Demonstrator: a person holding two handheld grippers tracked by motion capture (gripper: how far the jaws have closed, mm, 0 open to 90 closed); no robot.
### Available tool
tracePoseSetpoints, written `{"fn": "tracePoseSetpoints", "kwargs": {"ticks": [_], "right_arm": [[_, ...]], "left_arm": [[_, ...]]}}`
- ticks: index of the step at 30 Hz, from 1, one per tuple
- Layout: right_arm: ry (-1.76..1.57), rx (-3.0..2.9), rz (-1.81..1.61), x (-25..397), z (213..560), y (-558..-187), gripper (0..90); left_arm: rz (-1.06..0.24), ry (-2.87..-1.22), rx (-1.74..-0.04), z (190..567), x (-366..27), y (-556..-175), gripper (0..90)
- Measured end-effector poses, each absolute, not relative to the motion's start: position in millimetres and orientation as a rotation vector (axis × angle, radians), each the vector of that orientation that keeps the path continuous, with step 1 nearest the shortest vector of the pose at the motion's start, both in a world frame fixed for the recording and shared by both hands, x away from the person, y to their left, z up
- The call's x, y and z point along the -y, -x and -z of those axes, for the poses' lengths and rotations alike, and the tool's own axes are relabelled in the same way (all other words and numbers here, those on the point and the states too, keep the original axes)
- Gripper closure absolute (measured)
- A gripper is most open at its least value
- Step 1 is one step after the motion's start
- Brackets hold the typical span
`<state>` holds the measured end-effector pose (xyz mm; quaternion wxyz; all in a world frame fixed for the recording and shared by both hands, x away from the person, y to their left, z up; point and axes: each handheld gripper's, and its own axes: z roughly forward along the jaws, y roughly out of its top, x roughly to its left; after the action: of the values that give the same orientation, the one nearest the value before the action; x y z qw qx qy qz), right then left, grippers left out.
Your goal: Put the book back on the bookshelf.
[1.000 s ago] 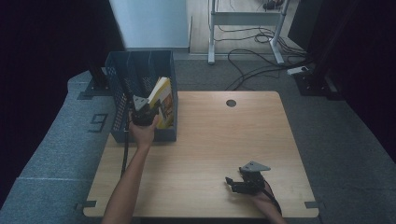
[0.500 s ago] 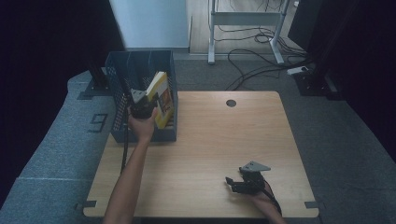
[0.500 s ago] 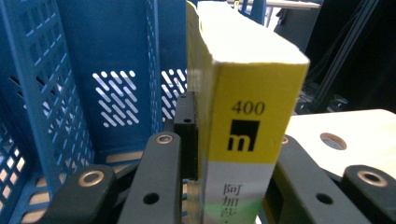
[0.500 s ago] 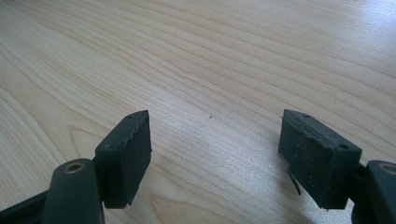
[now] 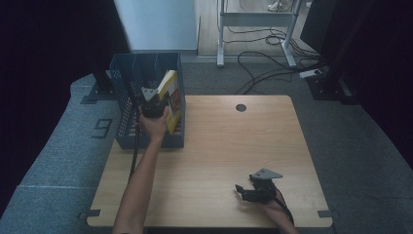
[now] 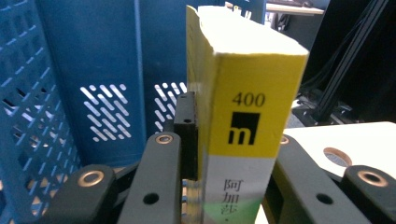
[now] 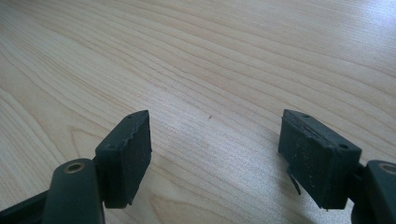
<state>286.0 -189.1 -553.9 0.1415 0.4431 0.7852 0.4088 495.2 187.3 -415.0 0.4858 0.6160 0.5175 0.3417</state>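
- Right gripper (image 5: 242, 190), near right of the pale wooden table (image 5: 272, 131): jaws spread wide, holding nothing.
- Left gripper (image 6: 233, 154), far left: jaws clamped on the thick yellow paperback book (image 6: 243, 93), upright between them, above the dark blue perforated plastic crate (image 5: 127, 85).

The blue crate (image 5: 127, 109) walls hem in my left gripper (image 5: 155, 103); the table (image 5: 219, 141) around my right gripper (image 5: 241, 191) lies open.
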Motion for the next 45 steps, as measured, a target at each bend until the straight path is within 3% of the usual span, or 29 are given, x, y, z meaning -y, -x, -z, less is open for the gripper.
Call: {"fn": "tracePoseSetpoints", "kwargs": {"ticks": [19,31,45], "right_arm": [[-1.289,-2.261,-1.194,190.9,554.1,-286.5,25.2],[-1.298,-2.259,-1.199,191.8,554.1,-285.9,25.2],[-1.286,-2.262,-1.188,190.9,554.1,-284.2,25.1]], "left_arm": [[-0.873,-1.506,-1.295,414.3,-168.4,-535.3,75.4],[-0.919,-1.477,-1.255,417.0,-166.9,-533.7,75.4],[-0.871,-1.494,-1.239,427.3,-162.4,-527.7,72.1]]}}
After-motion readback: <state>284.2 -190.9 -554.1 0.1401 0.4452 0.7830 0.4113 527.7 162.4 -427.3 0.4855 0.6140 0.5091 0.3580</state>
